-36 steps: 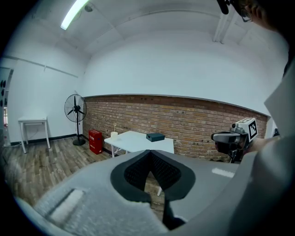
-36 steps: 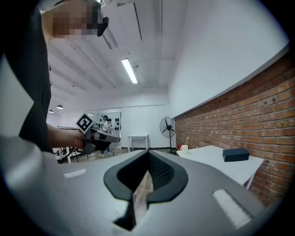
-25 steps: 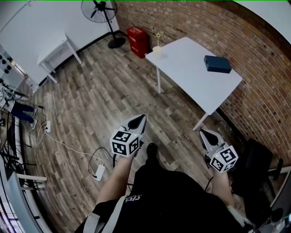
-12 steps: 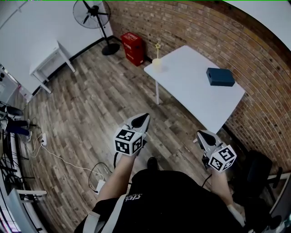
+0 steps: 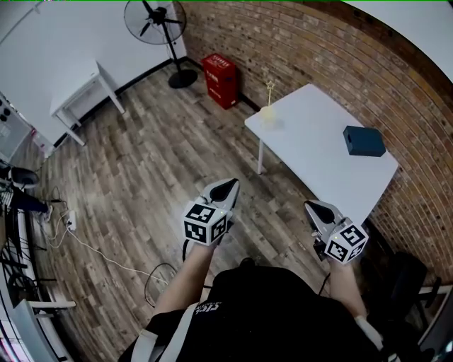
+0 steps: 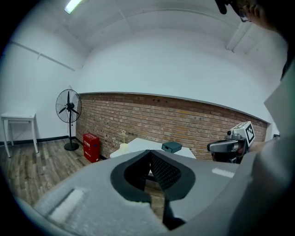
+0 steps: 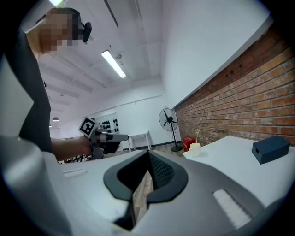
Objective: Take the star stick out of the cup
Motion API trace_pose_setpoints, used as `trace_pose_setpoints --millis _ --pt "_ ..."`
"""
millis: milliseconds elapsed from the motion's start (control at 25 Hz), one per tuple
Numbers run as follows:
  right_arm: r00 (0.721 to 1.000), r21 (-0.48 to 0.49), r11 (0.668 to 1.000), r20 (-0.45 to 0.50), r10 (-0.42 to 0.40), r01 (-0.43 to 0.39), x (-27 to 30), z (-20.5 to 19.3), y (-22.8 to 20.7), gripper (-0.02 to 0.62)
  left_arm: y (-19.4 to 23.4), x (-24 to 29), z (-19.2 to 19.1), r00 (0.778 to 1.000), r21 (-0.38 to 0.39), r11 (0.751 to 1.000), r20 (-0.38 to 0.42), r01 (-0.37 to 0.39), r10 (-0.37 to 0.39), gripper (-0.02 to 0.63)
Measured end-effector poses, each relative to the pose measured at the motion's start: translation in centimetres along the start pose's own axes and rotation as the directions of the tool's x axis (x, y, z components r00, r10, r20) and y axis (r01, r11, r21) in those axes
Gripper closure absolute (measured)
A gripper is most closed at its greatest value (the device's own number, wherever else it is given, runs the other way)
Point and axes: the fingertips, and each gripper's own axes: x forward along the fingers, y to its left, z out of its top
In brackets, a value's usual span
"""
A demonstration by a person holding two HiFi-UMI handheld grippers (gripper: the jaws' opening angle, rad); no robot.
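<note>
Both tongs are clenched on nothing: your left gripper [image 5: 228, 185] and right gripper [image 5: 309, 205] have their dark, ribbed pads pressed together, and each carries a cube of square black-and-white markers near your hand. They hang over bare floor, well apart from the table.

Beneath them the floor [image 5: 141, 162] is grey-brown wood-look planking, matte and streaky, with a white cable [image 5: 92, 244] trailing across it to your left.

Ahead and to your right stands a white table [image 5: 318, 155], a smooth rectangular top on thin white legs. The pale cup [image 5: 267, 115] sits at the corner nearest the red cabinet, and the star stick [image 5: 270, 88] stands upright in it, a thin stem with a small star on top. A dark blue, flat rectangular box [image 5: 364, 141] lies near the opposite edge.

Behind the table runs a rough red-brown brick wall [image 5: 318, 49]. Against it is the boxy red cabinet [image 5: 221, 80]; further left a black pedestal fan [image 5: 159, 21] and a small white side table [image 5: 78, 85] stand by a plain white wall.
</note>
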Motion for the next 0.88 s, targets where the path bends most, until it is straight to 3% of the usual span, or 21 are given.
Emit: trace_pose_setpoints --millis 320,640,880 --pt "0.998 0.048 0.998 -0.056 0.04 -0.037 4.9 -1.2 1.6 0.595 3.9 0.5 0.9 1.0 -0.001 1.0 0.017 0.012 -0.012 0.601" --pt "0.993 0.06 0.995 -0.079 0.083 -0.078 9.5 -0.2 -0.7 0.595 7.6 1.9 0.0 1.0 -0.052 0.998 0.004 -0.03 0.03 0.601" --pt "0.987 0.101 0.987 -0.086 0.135 -0.126 14.3 -0.7 -4.2 0.595 10.8 5.2 0.4 0.998 -0.048 0.997 -0.017 -0.054 0.054 0.601"
